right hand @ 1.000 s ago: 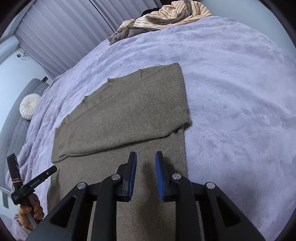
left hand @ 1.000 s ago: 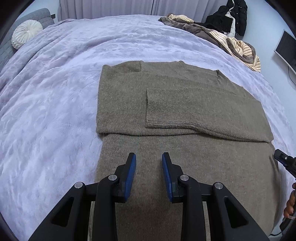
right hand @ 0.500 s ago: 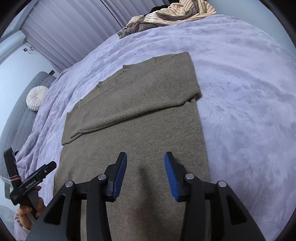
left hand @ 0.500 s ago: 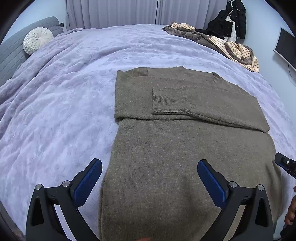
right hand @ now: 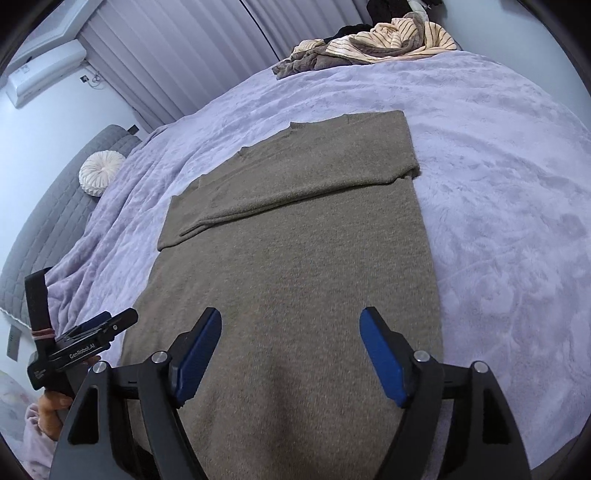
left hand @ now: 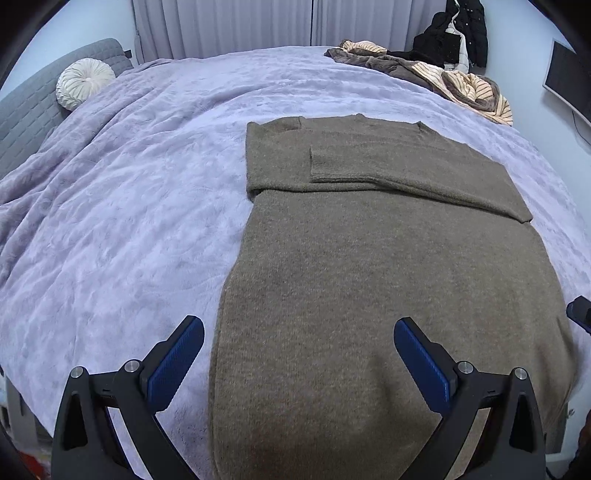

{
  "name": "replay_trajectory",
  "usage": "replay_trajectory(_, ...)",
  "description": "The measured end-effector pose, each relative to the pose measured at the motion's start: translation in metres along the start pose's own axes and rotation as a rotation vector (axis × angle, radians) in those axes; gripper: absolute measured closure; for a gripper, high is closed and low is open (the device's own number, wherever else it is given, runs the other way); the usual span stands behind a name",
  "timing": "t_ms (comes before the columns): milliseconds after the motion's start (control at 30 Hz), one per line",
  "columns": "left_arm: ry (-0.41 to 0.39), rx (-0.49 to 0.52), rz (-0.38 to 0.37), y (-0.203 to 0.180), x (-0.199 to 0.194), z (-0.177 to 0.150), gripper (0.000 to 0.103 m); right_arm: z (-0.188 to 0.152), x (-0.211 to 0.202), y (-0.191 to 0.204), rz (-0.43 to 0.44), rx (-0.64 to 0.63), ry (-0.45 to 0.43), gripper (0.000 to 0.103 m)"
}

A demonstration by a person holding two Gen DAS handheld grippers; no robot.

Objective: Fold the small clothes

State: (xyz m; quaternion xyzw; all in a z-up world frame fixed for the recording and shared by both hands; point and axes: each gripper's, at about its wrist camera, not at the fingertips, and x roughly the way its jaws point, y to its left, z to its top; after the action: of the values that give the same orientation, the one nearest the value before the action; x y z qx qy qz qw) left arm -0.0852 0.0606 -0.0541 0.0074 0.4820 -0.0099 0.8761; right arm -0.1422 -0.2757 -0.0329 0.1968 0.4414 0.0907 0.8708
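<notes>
An olive-brown knit sweater [left hand: 388, 266] lies flat on the lilac bed cover [left hand: 122, 206], both sleeves folded across its chest, neck end far from me. It also shows in the right wrist view [right hand: 295, 266]. My left gripper [left hand: 298, 354] is wide open and empty, above the hem end near the sweater's left edge. My right gripper [right hand: 291, 349] is wide open and empty, above the hem end toward the right edge. The left gripper also shows at the left in the right wrist view [right hand: 92, 332].
A pile of striped and brown clothes [left hand: 443, 77] lies at the bed's far corner, also in the right wrist view [right hand: 369, 44]. A round white cushion [left hand: 85, 83] sits by the grey headboard [left hand: 22, 122]. A dark jacket [left hand: 454, 33] hangs by the curtains.
Both grippers have opened from nearly shut to wide open and pulled back toward the sweater's hem. The sweater has not moved.
</notes>
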Motion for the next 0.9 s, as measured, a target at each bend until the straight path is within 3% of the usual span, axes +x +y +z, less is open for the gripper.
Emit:
replay_trajectory(500,0.049,-0.043,-0.042,0.016,-0.009,-0.048,0.000,-0.040,-0.018,-0.024,0.053,0.112,-0.001,0.023)
replay_trajectory(700,0.044,-0.064,-0.131,0.028,-0.015,-0.056,0.000,-0.049,-0.032,-0.043,0.074,0.163,-0.017,0.023)
replay_trajectory(833,0.058,-0.055,-0.144,0.043,-0.015,-0.064,0.000,-0.053,-0.040,-0.055,0.125,0.169,-0.011,0.023)
replay_trajectory(900,0.080,-0.051,-0.188,0.049,-0.014,-0.070,0.000,-0.058,-0.045,-0.060,0.169,0.166,-0.008,0.023)
